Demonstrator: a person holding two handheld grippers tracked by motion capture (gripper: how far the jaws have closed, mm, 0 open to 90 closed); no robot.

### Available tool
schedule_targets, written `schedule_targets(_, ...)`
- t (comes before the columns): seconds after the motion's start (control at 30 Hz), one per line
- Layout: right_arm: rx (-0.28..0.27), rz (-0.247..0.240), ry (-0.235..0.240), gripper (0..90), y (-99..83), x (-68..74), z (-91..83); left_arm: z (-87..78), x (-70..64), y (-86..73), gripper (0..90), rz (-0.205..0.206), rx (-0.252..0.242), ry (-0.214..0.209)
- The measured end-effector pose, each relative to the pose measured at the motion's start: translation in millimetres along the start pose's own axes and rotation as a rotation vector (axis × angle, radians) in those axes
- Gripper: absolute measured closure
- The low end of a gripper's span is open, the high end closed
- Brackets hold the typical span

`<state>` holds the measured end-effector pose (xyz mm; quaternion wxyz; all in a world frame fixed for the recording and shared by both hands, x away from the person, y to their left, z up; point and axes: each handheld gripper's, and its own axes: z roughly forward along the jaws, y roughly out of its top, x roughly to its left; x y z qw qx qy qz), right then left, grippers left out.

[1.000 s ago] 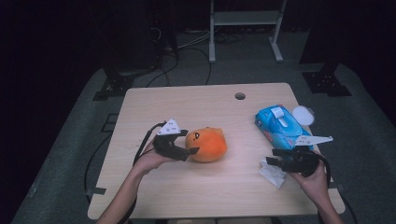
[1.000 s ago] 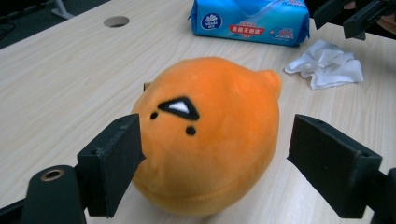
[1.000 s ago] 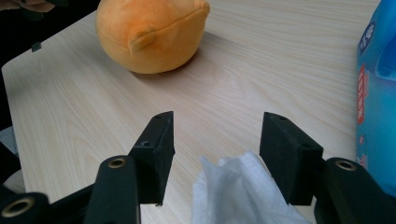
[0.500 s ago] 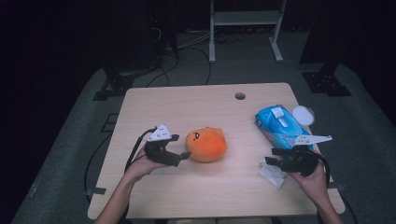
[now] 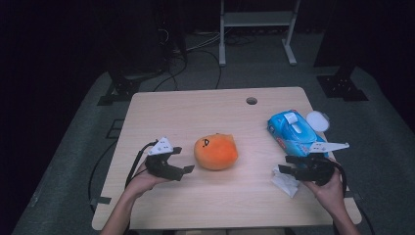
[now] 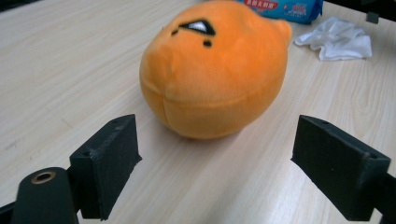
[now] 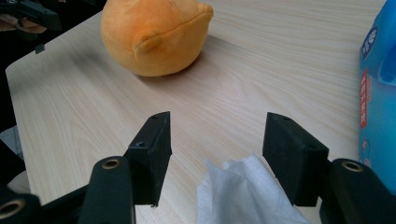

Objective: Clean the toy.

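An orange plush toy [image 5: 216, 152] with a small face lies near the middle of the wooden table [image 5: 195, 115]. My left gripper [image 5: 183, 159] sits just left of it, open, its jaws spread wide and apart from the toy. In the left gripper view the plush toy [image 6: 215, 70] lies just beyond the left gripper [image 6: 219, 154]. My right gripper [image 5: 285, 163] is open at the right, over a crumpled white tissue [image 5: 286, 182]. In the right gripper view the tissue [image 7: 243, 196] lies low between the jaws of the right gripper [image 7: 217, 149], which do not pinch it.
A blue pack of wet wipes [image 5: 292, 131] lies at the table's right, close behind my right gripper, with a round white lid [image 5: 318, 120] beside it. A cable hole [image 5: 251, 101] sits near the far edge. Dark floor and stand legs surround the table.
My left gripper has drawn back to the left, away from the plush toy it was touching. The toy stays put. The right gripper has not moved.
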<state>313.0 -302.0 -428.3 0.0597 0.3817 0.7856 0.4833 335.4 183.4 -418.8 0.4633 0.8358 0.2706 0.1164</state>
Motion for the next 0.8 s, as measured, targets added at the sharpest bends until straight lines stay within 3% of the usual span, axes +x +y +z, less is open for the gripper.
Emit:
schedule_targets(0.57,-0.005,-0.004,0.0,39.1,-2.7,1.8,3.3,-0.9,1.8,-42.2,11.1,-0.056,0.026,0.025)
schedule_targets(0.8,-0.018,-0.004,-0.01,36.9,-6.0,5.3,5.4,1.1,0.6,-44.6,10.5,-0.064,0.013,0.023)
